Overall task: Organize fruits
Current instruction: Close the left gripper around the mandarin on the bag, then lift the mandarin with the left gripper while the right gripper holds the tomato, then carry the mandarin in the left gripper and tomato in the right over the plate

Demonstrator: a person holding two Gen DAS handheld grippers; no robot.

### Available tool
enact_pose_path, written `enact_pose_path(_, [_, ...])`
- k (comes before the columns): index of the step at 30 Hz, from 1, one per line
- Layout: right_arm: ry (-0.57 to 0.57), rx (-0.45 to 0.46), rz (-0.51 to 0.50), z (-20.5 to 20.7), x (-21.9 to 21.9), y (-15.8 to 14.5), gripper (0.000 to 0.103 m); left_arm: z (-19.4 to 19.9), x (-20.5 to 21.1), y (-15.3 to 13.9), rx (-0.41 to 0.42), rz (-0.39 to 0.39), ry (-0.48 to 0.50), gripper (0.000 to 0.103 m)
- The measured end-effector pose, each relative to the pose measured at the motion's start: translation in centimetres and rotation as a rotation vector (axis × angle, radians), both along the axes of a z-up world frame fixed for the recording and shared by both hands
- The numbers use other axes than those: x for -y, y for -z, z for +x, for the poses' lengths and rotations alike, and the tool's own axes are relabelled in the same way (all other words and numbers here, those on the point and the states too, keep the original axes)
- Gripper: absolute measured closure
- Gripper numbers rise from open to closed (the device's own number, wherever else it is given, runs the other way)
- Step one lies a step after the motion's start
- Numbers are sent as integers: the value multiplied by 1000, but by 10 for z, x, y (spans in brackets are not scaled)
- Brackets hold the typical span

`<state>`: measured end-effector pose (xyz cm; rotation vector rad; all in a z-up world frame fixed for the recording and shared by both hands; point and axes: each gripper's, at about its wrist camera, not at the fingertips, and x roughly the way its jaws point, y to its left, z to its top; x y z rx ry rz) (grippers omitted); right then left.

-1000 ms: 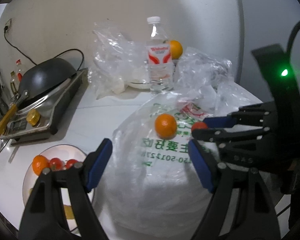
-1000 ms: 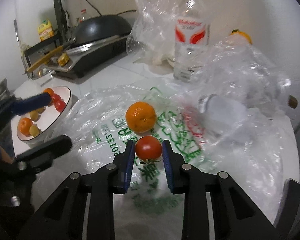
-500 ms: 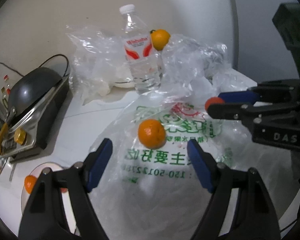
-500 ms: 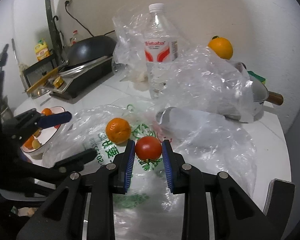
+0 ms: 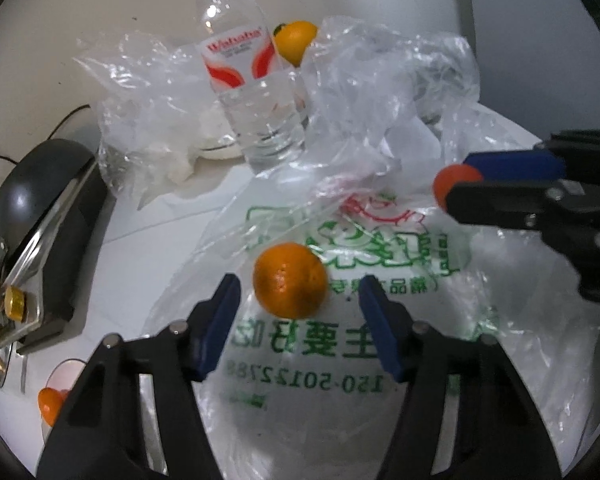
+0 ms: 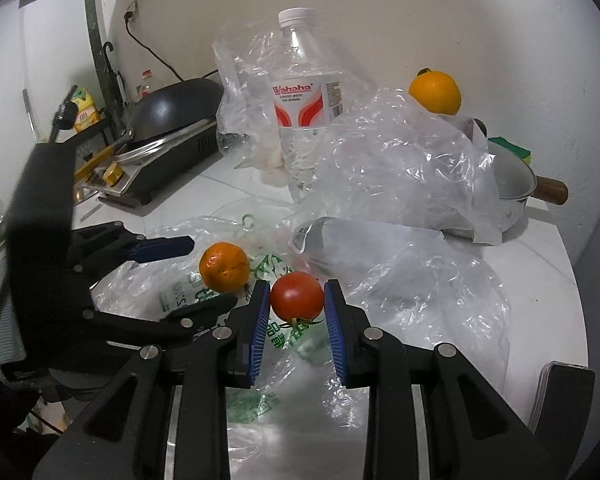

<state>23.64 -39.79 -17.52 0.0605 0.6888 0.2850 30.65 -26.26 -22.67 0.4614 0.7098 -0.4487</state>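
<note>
Risk of the mandarin (image 5: 290, 280) rolling off across the slippery printed plastic bag (image 5: 339, 344) as the left gripper (image 5: 300, 312) closes around it untouched, round with no long axis, just beside the stem-down tomato (image 6: 297, 296) clamped in the right gripper (image 6: 296, 312).

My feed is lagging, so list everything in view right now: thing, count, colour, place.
tomato: 1, red, clamped in right gripper
mandarin: 1, orange, on printed bag between left fingers
orange: 1, orange, at back wall behind bags
printed bag: 1, clear with green print, flat on counter
clear bags: several, crumpled at back
water bottle: 1, clear, red label, upright
wok: 1, black, on stove left
saucepan: 1, steel, right
left gripper: closing, pads not touching
right gripper: shut
</note>
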Motion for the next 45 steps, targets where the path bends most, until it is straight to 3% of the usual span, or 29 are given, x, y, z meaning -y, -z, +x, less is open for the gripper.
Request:
enact_pose_path(5, [5,-5,4,3,1,3,73,11,4,4,-3,2,-9,42])
enact_pose_path(11, [12,-9,-4,4,1,4,73,19,2,13,-21,6,-34,58])
enact_pose_path(21, [38,-15,-38,6,-4,5,73,13,-5,8,-16,-38,-11,58])
enact_pose_path(45, [47,49,-96,-45,-45,-32,74,-65,-48,-55,79,-208,30,58])
